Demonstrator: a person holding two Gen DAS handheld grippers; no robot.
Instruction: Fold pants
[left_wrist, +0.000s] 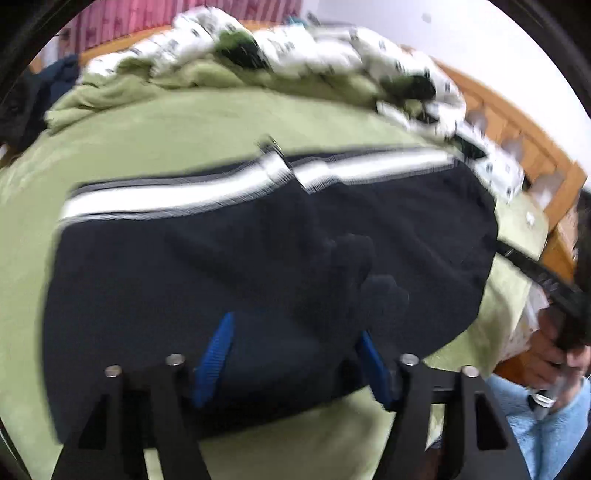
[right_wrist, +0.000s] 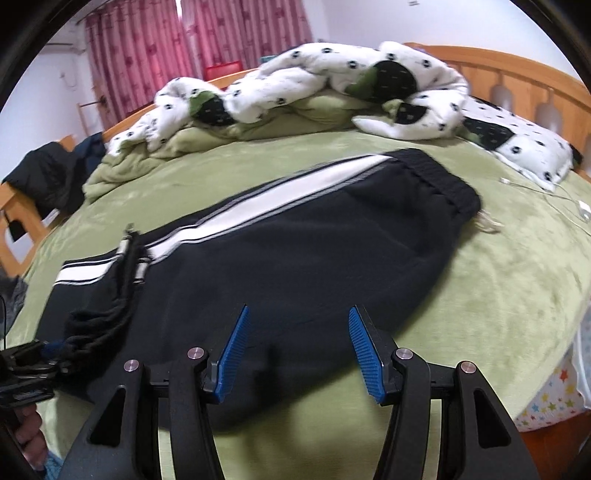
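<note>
Pants (right_wrist: 295, 251) beneath right hand-held gripper (right_wrist: 299, 350)

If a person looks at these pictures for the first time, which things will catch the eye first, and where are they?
First come the black pants with a white side stripe, folded over and lying in the middle of the green bedcover. Behind them, by the wooden headboard, lies a rumpled white quilt with dark spots. At the bottom of each view, the blue pads of the right gripper and the left gripper stand open over the pants.
</note>
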